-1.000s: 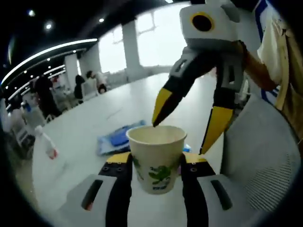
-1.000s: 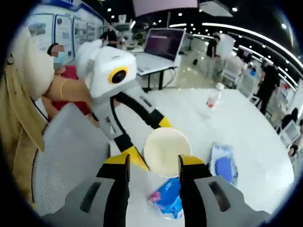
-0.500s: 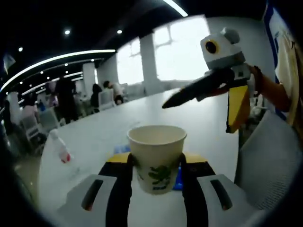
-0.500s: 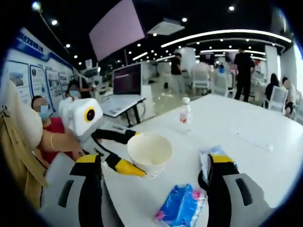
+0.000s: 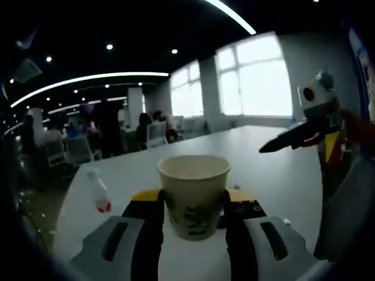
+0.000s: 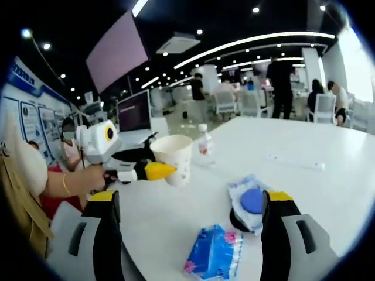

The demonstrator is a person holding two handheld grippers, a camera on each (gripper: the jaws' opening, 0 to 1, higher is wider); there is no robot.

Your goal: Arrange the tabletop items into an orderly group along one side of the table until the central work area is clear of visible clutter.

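In the left gripper view, a paper cup (image 5: 194, 195) with a green print is seen pinched upright between the jaws of the left hand-held gripper (image 5: 194, 202), lifted above the white table (image 5: 266, 175). Beyond it to the left, a plastic bottle (image 5: 97, 189) is seen on the table, and at the far right the right hand-held gripper (image 5: 304, 132) is visible. In the right gripper view, the right hand-held gripper (image 6: 190, 202) is held with its jaws spread wide and nothing between them. Between them, on the table, a blue tissue packet (image 6: 214, 256) lies nearest, with a pouch bearing a blue disc (image 6: 250, 201) just beyond. Farther left, the cup (image 6: 173, 158) is seen held in the left hand-held gripper (image 6: 158, 170), the bottle (image 6: 204, 144) standing behind it.
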